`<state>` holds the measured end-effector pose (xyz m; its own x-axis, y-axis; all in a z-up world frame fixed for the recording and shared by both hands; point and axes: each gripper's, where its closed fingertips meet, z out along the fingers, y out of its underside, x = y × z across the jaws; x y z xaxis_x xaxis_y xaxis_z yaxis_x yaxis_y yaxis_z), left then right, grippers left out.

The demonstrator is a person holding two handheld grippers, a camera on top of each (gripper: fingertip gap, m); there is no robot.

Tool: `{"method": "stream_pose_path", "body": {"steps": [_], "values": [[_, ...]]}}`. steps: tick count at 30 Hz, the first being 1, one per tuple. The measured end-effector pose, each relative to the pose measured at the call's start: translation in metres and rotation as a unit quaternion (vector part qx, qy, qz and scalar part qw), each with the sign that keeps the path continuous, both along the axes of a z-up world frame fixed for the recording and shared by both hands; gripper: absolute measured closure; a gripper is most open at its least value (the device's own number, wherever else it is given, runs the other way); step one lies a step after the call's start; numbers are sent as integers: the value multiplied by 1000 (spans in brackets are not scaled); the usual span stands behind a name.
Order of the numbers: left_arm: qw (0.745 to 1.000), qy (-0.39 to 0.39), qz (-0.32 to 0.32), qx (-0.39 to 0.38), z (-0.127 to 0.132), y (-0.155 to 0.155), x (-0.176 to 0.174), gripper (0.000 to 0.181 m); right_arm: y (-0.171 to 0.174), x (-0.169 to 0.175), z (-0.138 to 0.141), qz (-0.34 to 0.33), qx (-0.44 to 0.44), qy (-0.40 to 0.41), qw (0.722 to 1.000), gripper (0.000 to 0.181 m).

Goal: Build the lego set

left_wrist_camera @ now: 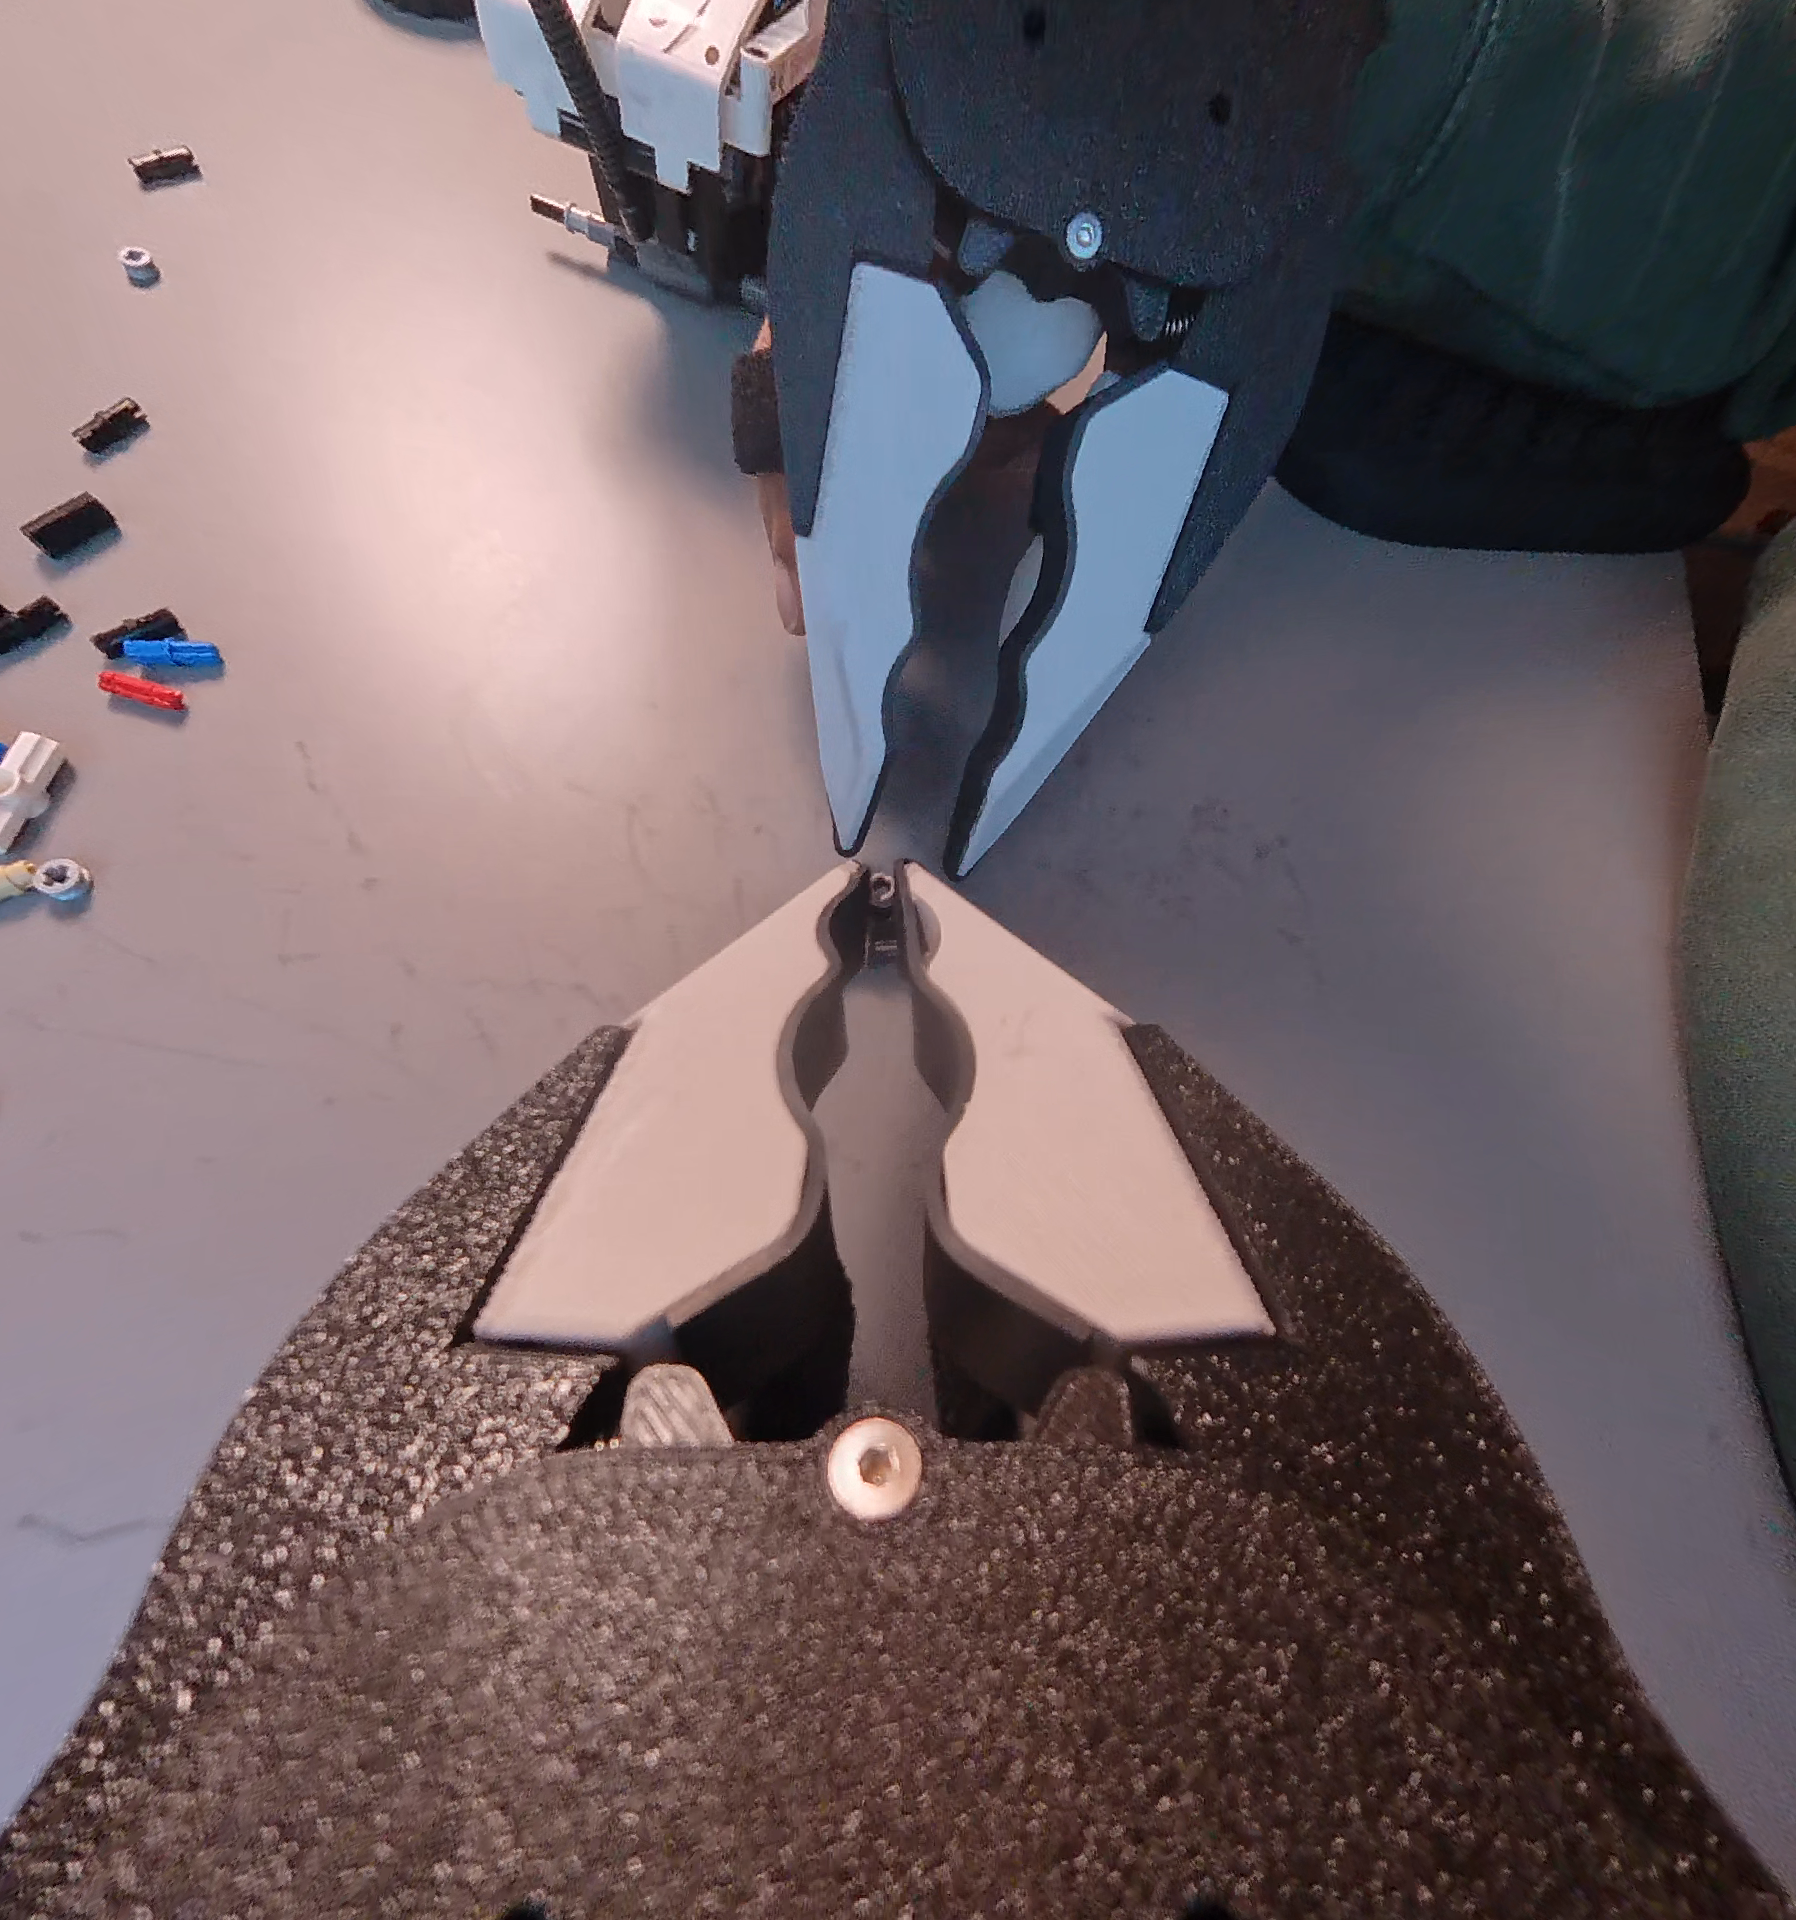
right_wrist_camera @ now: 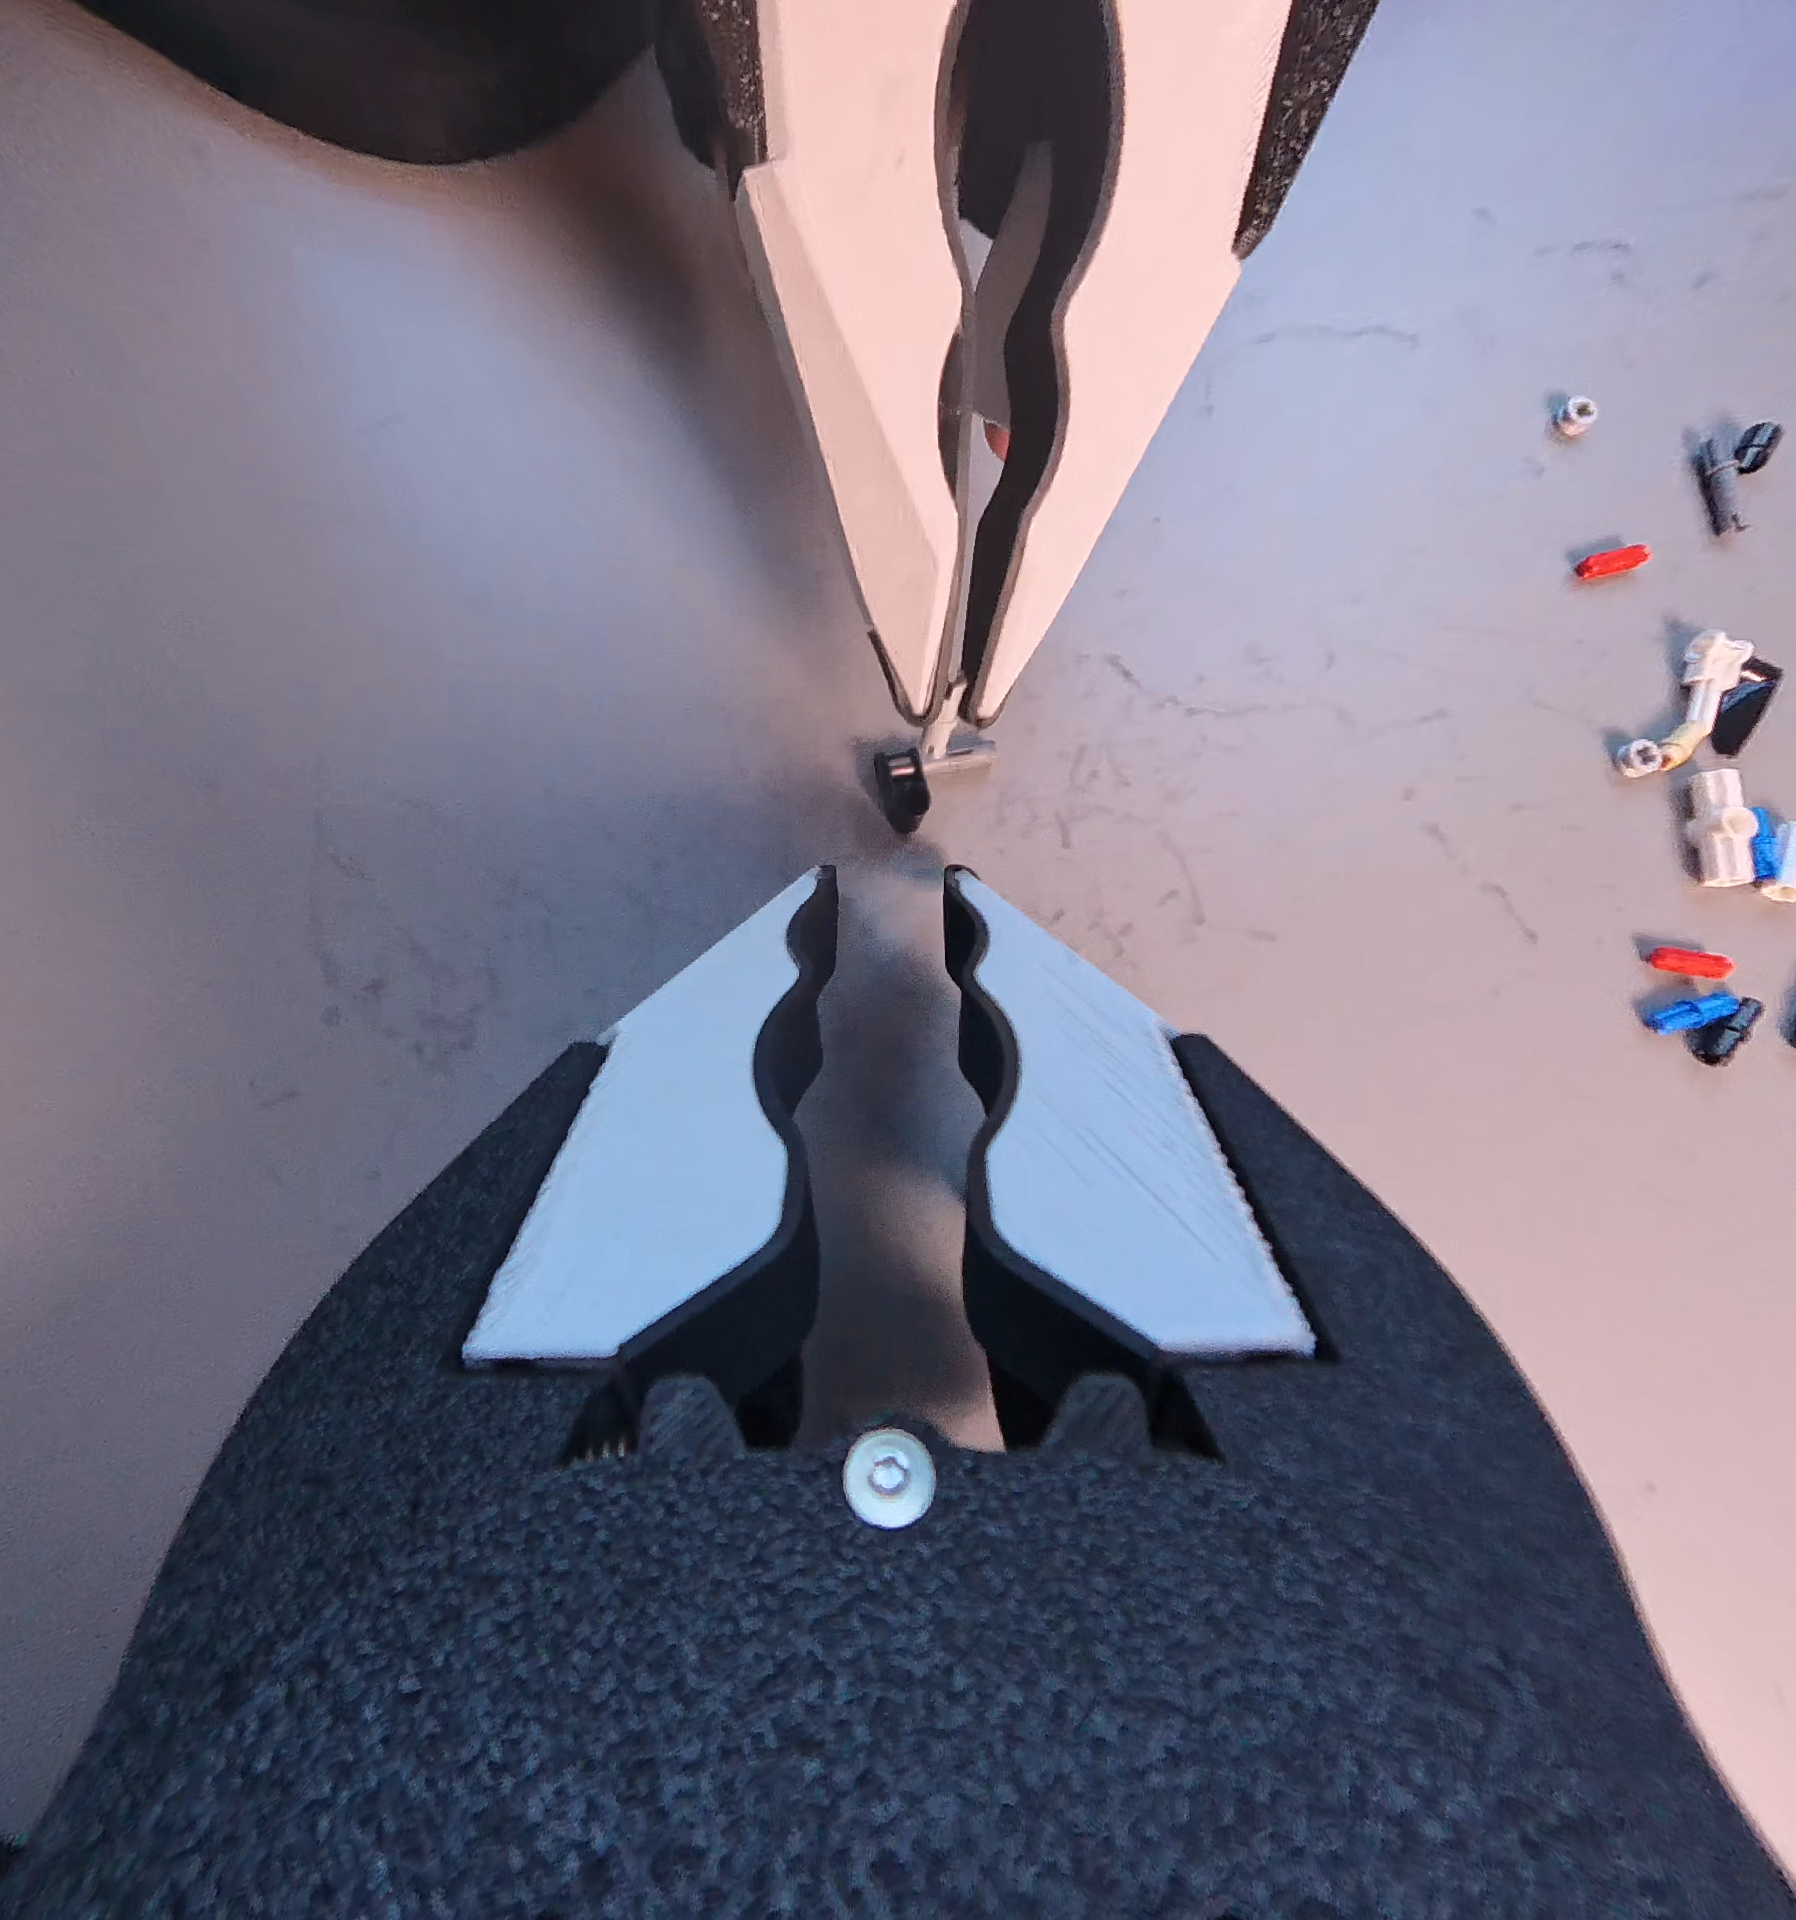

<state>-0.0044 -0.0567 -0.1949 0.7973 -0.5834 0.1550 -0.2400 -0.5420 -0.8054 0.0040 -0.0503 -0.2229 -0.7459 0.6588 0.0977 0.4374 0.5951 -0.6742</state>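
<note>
Lego connector (left_wrist_camera: 881, 920), a small black-and-grey piece, sits clamped at the tips of my left gripper (left_wrist_camera: 881, 883) just ahead of centre, while my right gripper (right_wrist_camera: 889, 878), fingers apart and empty, faces it tip to tip with the piece's black end (right_wrist_camera: 899, 784) just beyond its tips. Farther out, loose pieces (left_wrist_camera: 156, 649) lie scattered at nine o'clock and the partly built white-and-black model (left_wrist_camera: 645, 125) stands at eleven o'clock, so I judge much assembly remains. Everything rests on a scuffed grey table (left_wrist_camera: 458, 935), with green upholstery (left_wrist_camera: 1777, 935) at three o'clock.
</note>
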Motion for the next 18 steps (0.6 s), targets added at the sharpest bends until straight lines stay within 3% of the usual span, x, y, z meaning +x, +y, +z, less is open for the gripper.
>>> {"method": "stream_pose_path", "body": {"steps": [18], "values": [[995, 90, -13, -39, -15, 4, 3, 178, 5, 8, 3, -15, -27, 9, 999, 162]]}}
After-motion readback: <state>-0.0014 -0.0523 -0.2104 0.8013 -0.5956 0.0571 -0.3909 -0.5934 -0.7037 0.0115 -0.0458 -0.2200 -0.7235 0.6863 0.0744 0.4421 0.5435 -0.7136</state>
